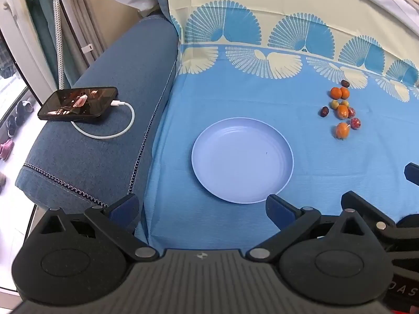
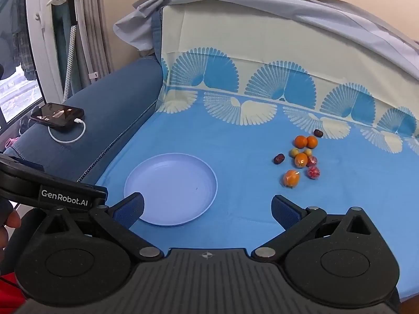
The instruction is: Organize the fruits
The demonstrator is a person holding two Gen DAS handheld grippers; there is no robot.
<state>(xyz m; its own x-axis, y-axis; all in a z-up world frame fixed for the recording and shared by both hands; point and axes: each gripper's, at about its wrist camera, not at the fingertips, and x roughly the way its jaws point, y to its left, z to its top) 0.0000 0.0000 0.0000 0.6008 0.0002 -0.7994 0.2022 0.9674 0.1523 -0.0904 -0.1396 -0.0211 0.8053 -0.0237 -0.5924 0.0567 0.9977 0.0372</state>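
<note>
An empty lilac plate [image 1: 242, 180] [image 2: 146, 183] lies on the blue patterned cloth. To its right sits a cluster of small fruits [image 1: 341, 111] [image 2: 301, 158]: several oranges, two yellow-green ones, two red wrapped ones and two dark dates. My left gripper [image 1: 203, 209] stands open just short of the plate's near rim, nothing between its fingers. My right gripper [image 2: 208, 208] is open too, over the plate's near right edge, well short of the fruits. In the right wrist view the left gripper's body [image 2: 52, 191] shows at the left edge.
A phone [image 1: 78, 103] [image 2: 57, 113] with a white charging cable rests on the blue sofa arm [image 1: 104, 130] left of the cloth. The cloth climbs the backrest behind the fruits. Shoes lie on the floor at far left.
</note>
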